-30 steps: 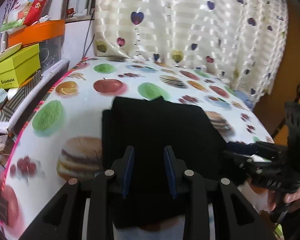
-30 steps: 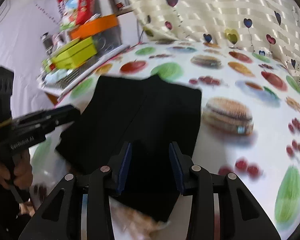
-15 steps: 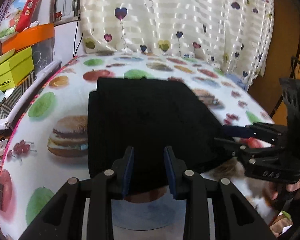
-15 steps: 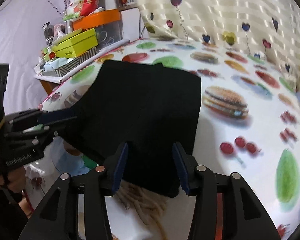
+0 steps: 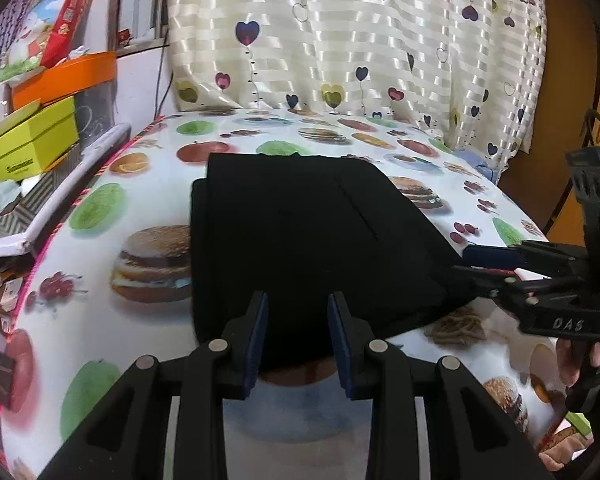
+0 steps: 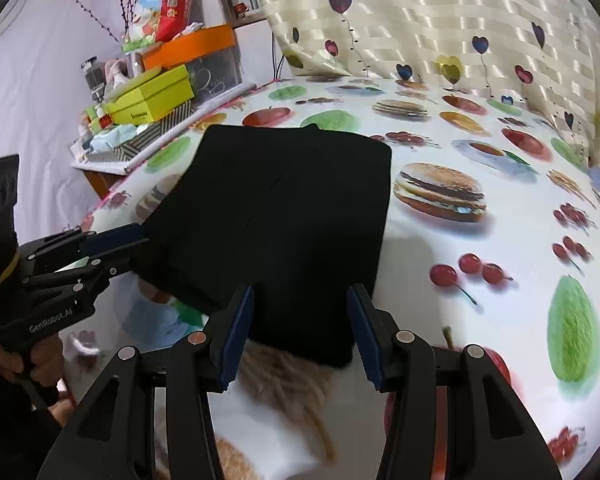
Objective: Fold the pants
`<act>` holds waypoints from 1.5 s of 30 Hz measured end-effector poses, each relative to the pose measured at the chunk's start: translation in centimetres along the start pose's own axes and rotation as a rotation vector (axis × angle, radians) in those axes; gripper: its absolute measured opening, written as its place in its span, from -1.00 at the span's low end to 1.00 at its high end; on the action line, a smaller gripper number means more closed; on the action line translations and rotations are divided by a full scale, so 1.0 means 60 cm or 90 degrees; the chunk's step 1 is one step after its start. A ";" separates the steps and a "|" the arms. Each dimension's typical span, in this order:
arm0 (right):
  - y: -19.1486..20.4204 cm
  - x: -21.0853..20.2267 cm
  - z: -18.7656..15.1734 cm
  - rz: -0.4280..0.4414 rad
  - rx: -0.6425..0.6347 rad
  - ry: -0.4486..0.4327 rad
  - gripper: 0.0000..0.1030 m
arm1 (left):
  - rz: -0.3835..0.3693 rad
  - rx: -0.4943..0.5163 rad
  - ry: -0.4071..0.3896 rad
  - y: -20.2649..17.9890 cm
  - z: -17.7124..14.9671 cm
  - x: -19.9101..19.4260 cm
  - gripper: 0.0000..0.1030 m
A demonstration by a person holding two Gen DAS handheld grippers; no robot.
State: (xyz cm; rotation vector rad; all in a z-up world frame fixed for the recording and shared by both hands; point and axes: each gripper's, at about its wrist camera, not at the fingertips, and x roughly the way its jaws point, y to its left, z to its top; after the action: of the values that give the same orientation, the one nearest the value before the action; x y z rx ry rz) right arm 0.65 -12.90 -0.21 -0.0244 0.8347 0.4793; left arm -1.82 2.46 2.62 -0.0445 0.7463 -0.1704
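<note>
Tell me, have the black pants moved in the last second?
Yes. The pants lay skewed and rumpled a second ago; now they are a squared, flat block, their far edge just short of the printed apple on the tablecloth.

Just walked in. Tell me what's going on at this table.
A person holding a two-finger gripper in each hand is folding black fabric pants on a table covered with a white food-print tablecloth. The pants lie as a compact, layered rectangle. The left gripper is open, fingers either side of the near edge. The right gripper is also open at the near right corner, gripping nothing. To the left stands clutter, including a lime-green cardboard box.
</note>
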 end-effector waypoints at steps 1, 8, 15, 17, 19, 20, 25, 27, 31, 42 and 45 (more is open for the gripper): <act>0.000 -0.007 -0.002 -0.002 0.001 -0.003 -0.04 | 0.002 -0.007 0.002 0.004 -0.001 -0.005 -0.35; -0.006 -0.041 -0.018 -0.005 0.026 -0.009 -0.04 | 0.038 -0.053 -0.002 0.045 -0.004 -0.034 -0.35; -0.005 -0.043 -0.018 0.001 0.038 -0.007 -0.04 | 0.048 -0.078 0.013 0.058 -0.005 -0.034 -0.35; -0.003 -0.043 -0.018 0.006 0.035 -0.007 -0.04 | 0.049 -0.078 0.016 0.056 -0.006 -0.034 -0.35; -0.004 -0.042 -0.017 0.008 0.036 -0.006 -0.04 | 0.049 -0.081 0.017 0.056 -0.004 -0.034 -0.35; -0.004 -0.041 -0.017 0.008 0.038 -0.006 -0.04 | 0.048 -0.082 0.017 0.056 -0.003 -0.034 -0.35; -0.007 -0.038 -0.015 0.008 0.045 -0.004 -0.03 | 0.046 -0.082 0.015 0.056 0.003 -0.032 -0.35; -0.008 -0.038 -0.013 0.010 0.046 -0.005 -0.03 | 0.044 -0.081 0.015 0.055 0.005 -0.031 -0.35; -0.009 -0.035 -0.011 0.011 0.047 -0.003 -0.03 | 0.040 -0.080 0.016 0.054 0.011 -0.027 -0.33; -0.013 -0.028 -0.004 0.013 0.051 0.000 -0.03 | 0.031 -0.083 0.013 0.057 0.020 -0.021 -0.26; -0.016 -0.022 0.002 0.015 0.053 0.000 -0.03 | 0.030 -0.079 0.014 0.055 0.024 -0.017 -0.26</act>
State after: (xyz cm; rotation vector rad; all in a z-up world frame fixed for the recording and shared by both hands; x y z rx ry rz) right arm 0.39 -14.26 0.67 0.0613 0.8553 0.4667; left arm -1.12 5.88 4.04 -0.1441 0.7787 -0.0801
